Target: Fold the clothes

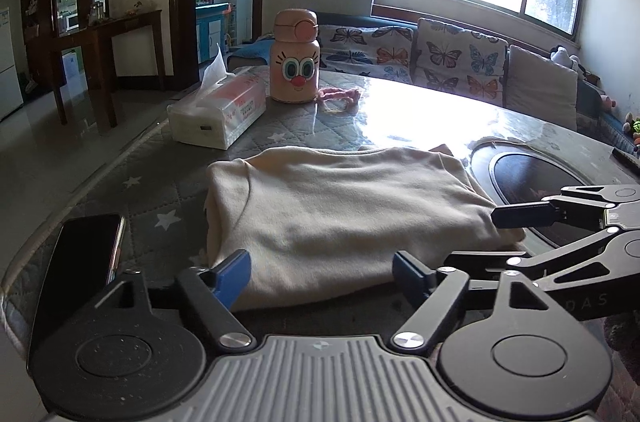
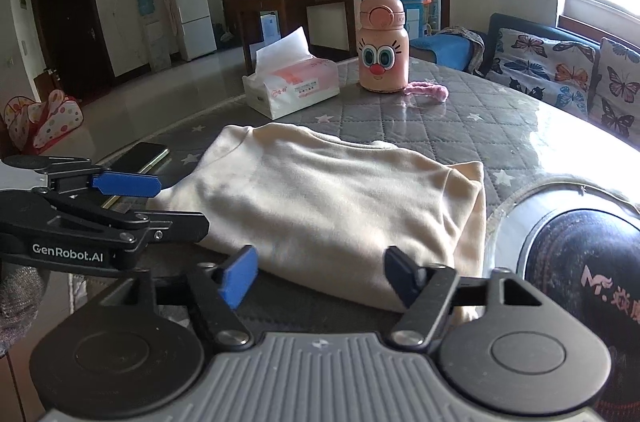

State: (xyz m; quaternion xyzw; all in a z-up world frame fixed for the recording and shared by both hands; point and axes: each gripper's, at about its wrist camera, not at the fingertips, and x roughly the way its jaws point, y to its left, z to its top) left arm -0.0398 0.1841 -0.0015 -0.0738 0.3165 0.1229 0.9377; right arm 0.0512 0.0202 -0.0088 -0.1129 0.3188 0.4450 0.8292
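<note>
Cream soft-fabric garment (image 1: 340,210), folded into a rough rectangle, lies flat on the grey quilted star-print tabletop (image 1: 160,190) under a clear glossy cover. Near edge of the garment sits just in front of both tools.

Left hand-held gripper (image 1: 320,272): blue-padded jaws spread wide, nothing between the pads; cloth edge lies just beyond the tips, not pinched. Right hand-held gripper (image 2: 318,272): same, jaws wide apart, empty, pads either side of the garment's near edge without pressing it. Each tool shows in the other's view (right one at the garment's right corner, left one at its left corner).

Black smartphone (image 1: 76,270) lies flat left of the garment, close but apart. White and pink tissue pack (image 1: 218,110) stands farther back on the left, 1 tissue sticking up. Pink cartoon-face bottle with lid (image 1: 295,56) upright beside it, pink fuzzy strap (image 1: 340,95) lying at its base. Dark round inset (image 1: 536,190) in the tabletop, right of the garment. Butterfly-print cushions (image 1: 460,58) on the sofa behind.
</note>
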